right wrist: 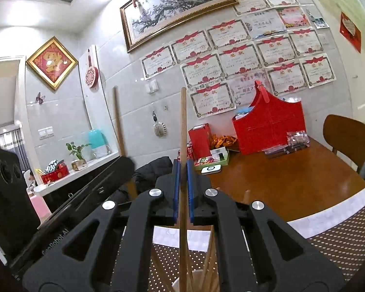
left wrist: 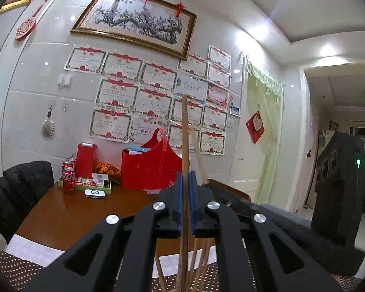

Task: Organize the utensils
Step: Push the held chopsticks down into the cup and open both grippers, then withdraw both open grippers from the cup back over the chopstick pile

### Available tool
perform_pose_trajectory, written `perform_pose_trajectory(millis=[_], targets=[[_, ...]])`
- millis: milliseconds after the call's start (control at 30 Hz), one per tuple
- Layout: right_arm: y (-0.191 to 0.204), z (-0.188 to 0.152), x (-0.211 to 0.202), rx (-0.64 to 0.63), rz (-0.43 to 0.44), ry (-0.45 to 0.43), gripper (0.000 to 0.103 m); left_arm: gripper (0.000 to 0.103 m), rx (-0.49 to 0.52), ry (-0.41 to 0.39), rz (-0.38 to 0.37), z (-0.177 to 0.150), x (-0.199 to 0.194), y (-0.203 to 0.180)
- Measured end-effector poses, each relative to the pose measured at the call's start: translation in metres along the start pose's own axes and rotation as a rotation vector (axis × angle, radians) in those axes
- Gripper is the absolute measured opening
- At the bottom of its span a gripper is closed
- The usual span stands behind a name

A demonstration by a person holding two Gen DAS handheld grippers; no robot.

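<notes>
left gripper jaws clamped on chopstick | right gripper jaws clamped on second chopstick | lift both straight, clear cup rim before sorting

Left gripper clamps upright wooden chopstick; more chopsticks below

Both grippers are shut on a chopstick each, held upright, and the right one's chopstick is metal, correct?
Not metal. The right wrist view shows the right gripper shut on a wooden chopstick. The rest holds: the left gripper is also shut on an upright chopstick.
</notes>
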State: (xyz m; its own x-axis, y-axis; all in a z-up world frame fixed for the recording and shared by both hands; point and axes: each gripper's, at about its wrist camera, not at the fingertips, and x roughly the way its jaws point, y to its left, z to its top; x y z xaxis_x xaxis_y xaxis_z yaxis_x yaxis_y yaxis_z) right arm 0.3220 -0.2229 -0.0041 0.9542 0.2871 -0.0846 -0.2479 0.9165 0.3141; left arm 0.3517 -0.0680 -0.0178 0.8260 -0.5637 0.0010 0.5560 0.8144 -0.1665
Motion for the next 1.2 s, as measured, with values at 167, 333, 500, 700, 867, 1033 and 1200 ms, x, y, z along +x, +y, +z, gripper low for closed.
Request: perform_pose_trajectory(millis=[167,333,500,700,867,1033,1200], targets=[[-0.009,-0.020,0.015,0.001,-0.021,0.012,0.006,0.005,-0.008,0.033,0.008,-0.020,0.015,0.009],[-0.021,-0.033,0.020,-0.009,-0.037,0.070,0.008,0.006,-0.018,0.077,0.024,-0.042,0.019,0.018],[-0.040,-0.022,-0.010,0.059,-0.080,0.012,0.096,0.072,-0.036,0.072,0.051,-0.041,-0.001,0.025],[-0.045,0.018,-0.068,0.054,-0.113,-0.052,0.097,0.086,-0.026,0.072,0.113,-0.019,-0.037,0.022],[-0.049,0.019,-0.108,0.063,-0.142,0.003,0.097,0.089,0.008,0.125,0.171,-0.006,-0.071,0.005],[-0.053,-0.005,-0.132,0.075,-0.159,0.114,0.097,0.089,0.077,0.179,0.212,-0.010,-0.106,-0.017],[-0.059,-0.042,-0.136,0.096,-0.158,0.250,0.097,0.089,0.078,0.268,0.225,-0.034,-0.128,-0.023]])
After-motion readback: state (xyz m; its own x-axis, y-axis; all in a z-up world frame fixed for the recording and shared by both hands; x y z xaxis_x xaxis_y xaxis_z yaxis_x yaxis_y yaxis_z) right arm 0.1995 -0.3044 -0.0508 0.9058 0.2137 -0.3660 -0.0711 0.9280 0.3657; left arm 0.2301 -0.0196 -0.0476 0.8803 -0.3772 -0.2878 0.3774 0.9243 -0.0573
